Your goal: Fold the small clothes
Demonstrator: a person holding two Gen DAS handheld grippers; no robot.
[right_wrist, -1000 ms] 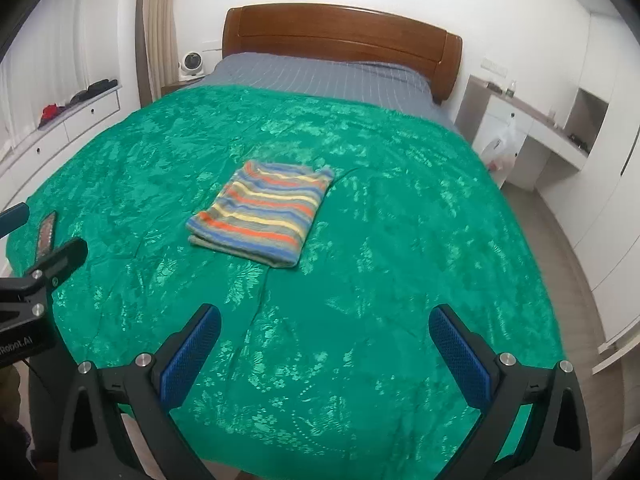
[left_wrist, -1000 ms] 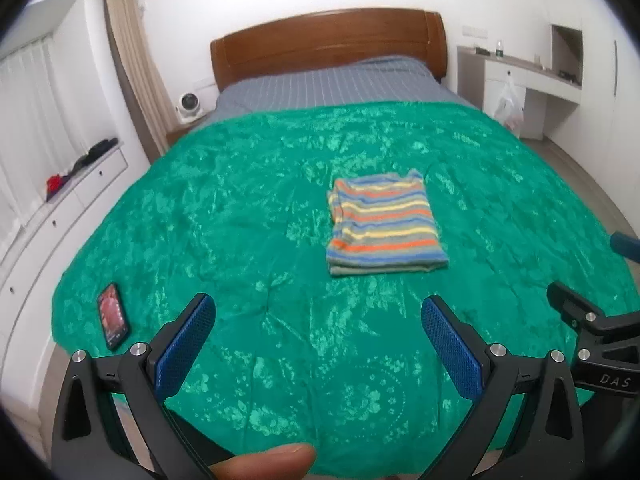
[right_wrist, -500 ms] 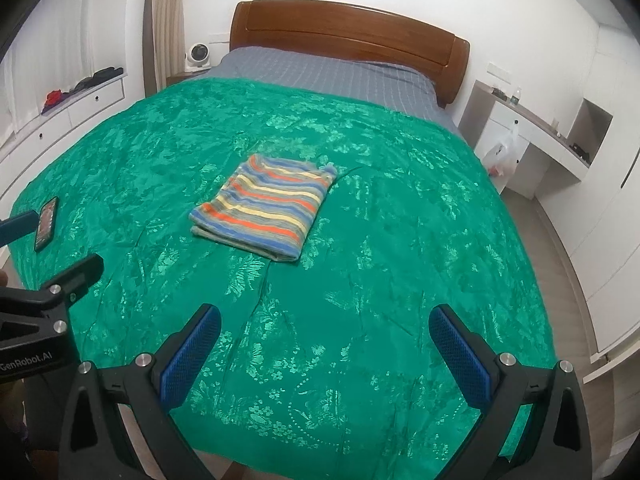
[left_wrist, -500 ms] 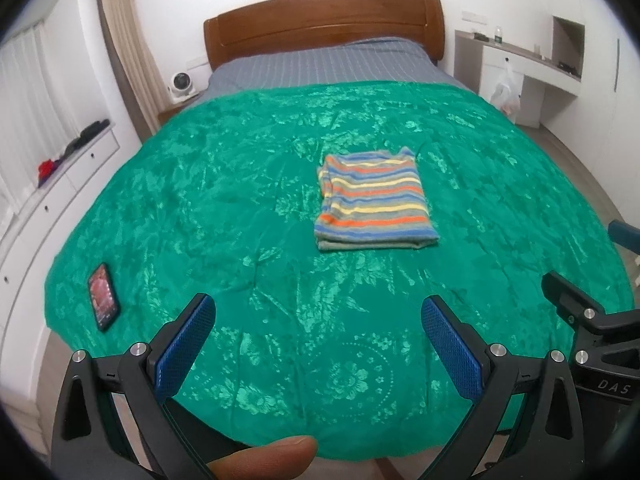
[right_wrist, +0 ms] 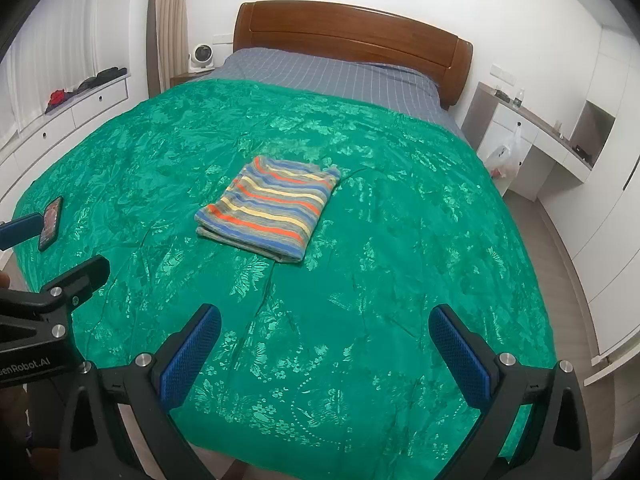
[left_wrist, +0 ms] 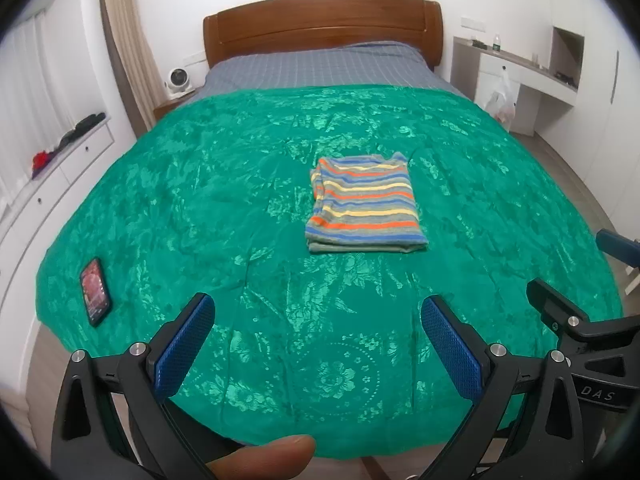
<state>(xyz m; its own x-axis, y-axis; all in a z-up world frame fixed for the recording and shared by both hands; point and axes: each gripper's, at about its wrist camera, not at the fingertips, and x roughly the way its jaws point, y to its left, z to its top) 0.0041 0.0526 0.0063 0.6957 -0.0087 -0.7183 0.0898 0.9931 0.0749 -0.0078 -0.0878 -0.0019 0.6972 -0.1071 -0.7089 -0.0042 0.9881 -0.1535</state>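
Observation:
A striped garment in blue, orange, yellow and grey lies folded into a neat rectangle in the middle of the green bedspread. My left gripper is open and holds nothing, near the foot of the bed and well short of the garment. My right gripper is likewise open with nothing between its blue pads, also back at the foot. Each gripper shows at the edge of the other's view. A fingertip shows at the bottom of the left wrist view.
A phone lies near the bed's front left corner. A wooden headboard and grey sheet are at the far end. White drawers run along the left, and a desk with a plastic bag stands to the right.
Both grippers have drawn back and up from the bed, so the garment looks smaller and farther. The garment has not moved. Both stay open.

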